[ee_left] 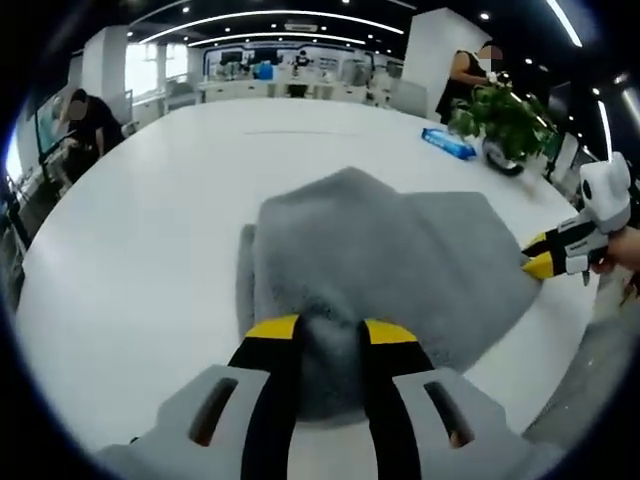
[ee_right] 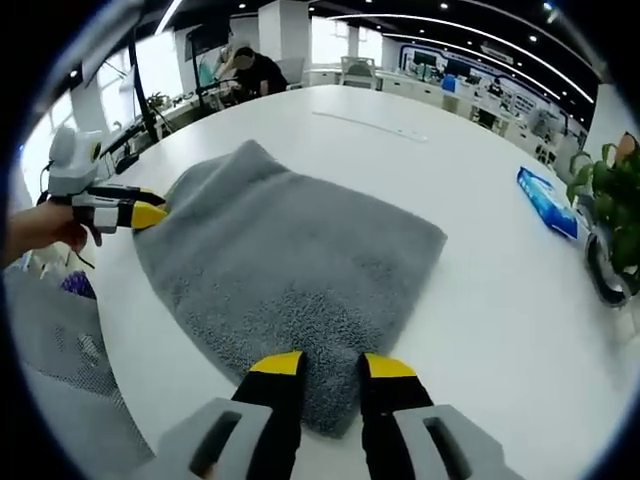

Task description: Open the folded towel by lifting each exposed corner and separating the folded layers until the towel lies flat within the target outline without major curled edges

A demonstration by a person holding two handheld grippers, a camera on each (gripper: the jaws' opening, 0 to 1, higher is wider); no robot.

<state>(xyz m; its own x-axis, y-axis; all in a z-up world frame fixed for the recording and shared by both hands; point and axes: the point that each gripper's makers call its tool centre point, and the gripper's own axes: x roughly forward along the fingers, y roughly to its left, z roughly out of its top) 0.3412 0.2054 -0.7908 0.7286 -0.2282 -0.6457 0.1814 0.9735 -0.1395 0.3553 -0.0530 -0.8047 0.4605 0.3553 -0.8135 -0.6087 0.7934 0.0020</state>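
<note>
Towel [ee_left: 400,265] lies on the white counter [ee_left: 150,250]; left gripper [ee_left: 331,330] and right gripper [ee_right: 331,366] fingers each pinch a near corner.

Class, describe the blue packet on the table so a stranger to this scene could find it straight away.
Start from the large white table with the grey towel spread near its edge. Look beyond the towel toward the potted green plant; just beside it lies the blue packet. It is the one flat, bright blue item on the white surface.
</note>
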